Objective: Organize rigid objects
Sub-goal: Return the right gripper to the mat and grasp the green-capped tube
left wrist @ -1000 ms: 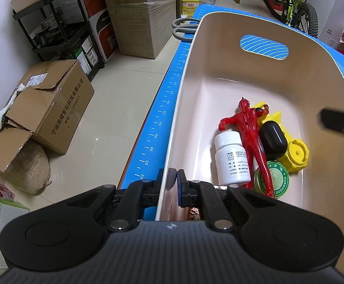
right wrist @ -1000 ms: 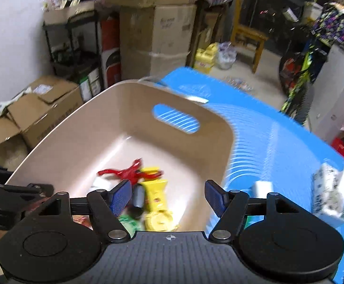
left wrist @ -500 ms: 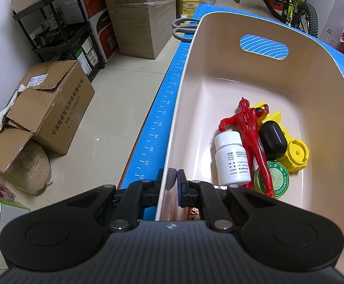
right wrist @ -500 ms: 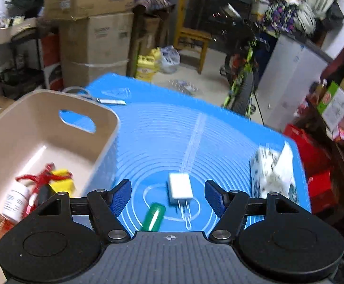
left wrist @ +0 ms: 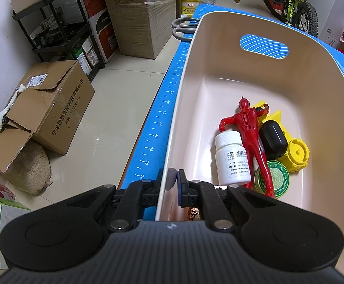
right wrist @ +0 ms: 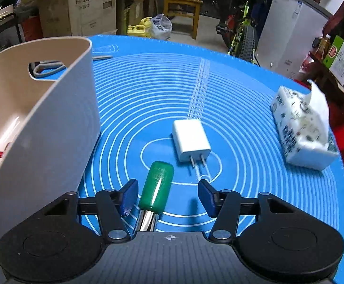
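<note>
My left gripper (left wrist: 174, 184) is shut on the near left wall of the beige basket (left wrist: 313, 75). Inside lie a red figure (left wrist: 247, 123), a white bottle (left wrist: 232, 158), a black case (left wrist: 272, 138), a yellow toy (left wrist: 296, 152) and a green tin (left wrist: 278, 179). In the right wrist view my right gripper (right wrist: 168, 197) hangs low over the blue mat (right wrist: 242, 90), its jaws closing. A green-handled tool (right wrist: 158, 184) with a shiny metal end lies between them, untouched by the pads. A white charger plug (right wrist: 190, 139) rests just beyond it.
The basket (right wrist: 53, 123) stands close on the right gripper's left. A tissue pack (right wrist: 302, 127) lies at the mat's right edge. Grey scissors (left wrist: 183, 27) lie behind the basket. Cardboard boxes, shelves and a bicycle surround the table.
My right gripper swung from above the basket rightward and down to the mat, and its jaws narrowed around the green tool. The left gripper kept still on the basket wall.
</note>
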A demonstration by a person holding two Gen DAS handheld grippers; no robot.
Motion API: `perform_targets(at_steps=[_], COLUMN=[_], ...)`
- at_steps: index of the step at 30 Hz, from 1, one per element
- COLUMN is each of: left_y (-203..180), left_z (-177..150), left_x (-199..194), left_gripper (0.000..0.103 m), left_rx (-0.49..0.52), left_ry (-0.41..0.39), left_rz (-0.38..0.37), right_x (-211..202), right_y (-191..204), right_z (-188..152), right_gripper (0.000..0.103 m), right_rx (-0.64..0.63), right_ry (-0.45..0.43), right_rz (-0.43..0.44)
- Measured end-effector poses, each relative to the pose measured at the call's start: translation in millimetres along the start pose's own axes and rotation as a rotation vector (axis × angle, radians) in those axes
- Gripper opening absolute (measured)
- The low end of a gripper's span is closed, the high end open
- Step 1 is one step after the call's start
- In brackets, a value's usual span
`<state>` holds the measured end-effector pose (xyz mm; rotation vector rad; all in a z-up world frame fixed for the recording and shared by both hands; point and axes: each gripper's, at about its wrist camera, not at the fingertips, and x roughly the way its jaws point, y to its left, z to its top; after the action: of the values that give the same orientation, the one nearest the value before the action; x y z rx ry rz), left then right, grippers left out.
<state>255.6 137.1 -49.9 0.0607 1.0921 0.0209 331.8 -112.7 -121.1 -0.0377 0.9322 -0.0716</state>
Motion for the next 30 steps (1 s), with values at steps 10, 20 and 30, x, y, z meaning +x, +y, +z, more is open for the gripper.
perform_targets(at_steps=[10, 20, 30], left_y=[0, 0, -1], left_z=[0, 0, 0], left_x=[0, 0, 0], left_gripper=[0.012, 0.012, 0.012], left_rx=[0.0, 0.0, 0.0], left_ry=[0.0, 0.0, 0.0], left_rz=[0.0, 0.0, 0.001], right_x=[8, -17, -89], right_y=[8, 6, 7], right_z=[-8, -10, 13], right_gripper=[0.033, 0.033, 0.033], right_rx=[0.019, -0.009, -0.025], right_ry=[-0.017, -0.095, -0.268], right_rz=[0.043, 0.001, 0.053])
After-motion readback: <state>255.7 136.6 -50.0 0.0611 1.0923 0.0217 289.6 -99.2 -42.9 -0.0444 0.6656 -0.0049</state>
